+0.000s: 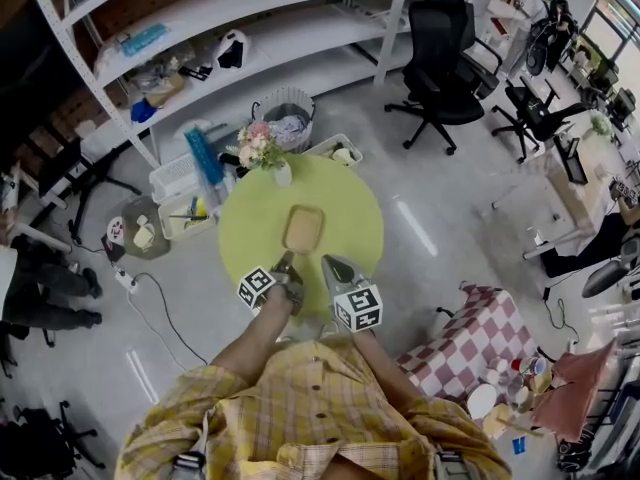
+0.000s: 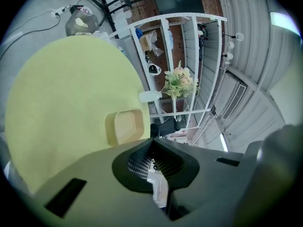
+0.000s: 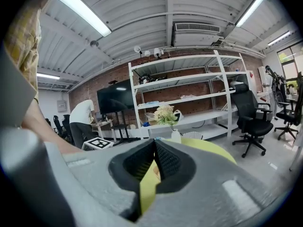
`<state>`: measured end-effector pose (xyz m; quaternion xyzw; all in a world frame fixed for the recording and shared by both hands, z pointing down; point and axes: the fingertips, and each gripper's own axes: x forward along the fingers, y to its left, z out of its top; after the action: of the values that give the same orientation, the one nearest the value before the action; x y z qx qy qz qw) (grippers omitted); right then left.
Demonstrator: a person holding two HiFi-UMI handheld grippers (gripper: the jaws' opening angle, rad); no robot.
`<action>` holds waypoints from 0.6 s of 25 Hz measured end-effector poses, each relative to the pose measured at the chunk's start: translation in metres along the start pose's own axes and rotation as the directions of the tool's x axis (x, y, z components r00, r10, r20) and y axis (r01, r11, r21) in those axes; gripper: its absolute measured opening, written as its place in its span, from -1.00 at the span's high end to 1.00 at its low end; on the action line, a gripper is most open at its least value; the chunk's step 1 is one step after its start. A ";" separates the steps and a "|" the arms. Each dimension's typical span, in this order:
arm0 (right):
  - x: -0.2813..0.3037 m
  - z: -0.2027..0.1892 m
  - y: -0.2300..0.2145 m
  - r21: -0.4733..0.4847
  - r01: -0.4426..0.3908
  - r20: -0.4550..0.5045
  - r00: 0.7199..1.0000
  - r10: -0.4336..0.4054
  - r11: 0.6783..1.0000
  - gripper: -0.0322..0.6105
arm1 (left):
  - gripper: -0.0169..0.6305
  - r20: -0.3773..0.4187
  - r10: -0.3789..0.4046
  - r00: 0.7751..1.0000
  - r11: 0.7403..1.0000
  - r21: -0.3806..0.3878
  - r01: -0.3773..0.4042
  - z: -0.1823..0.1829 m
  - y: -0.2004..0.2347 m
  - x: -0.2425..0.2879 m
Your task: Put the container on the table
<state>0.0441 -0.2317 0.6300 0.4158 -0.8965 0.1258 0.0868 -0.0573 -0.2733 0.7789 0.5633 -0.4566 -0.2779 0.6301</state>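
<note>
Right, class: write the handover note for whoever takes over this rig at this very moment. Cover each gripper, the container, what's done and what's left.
Left gripper: fingers shut, empty, held over the near edge of the table.
Right gripper: fingers shut, empty, beside the left one.
Container: flat on the round yellow table, near its middle, clear of both grippers. A flower vase stands at the far edge.
Done: the container looks placed and released.
Left: probably nothing but drawing both grippers back.
</note>
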 end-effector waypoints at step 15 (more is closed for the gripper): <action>-0.001 0.009 0.011 0.026 0.023 0.024 0.999 -0.024 0.999 0.90 | 0.93 -0.075 -0.084 0.994 0.980 0.175 0.096 0.005 -0.042 -0.030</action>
<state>0.0358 -0.2264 0.6195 0.4288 -0.8909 0.1311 0.0721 -0.0674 -0.2585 0.7308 0.6464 -0.4322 -0.2450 0.5791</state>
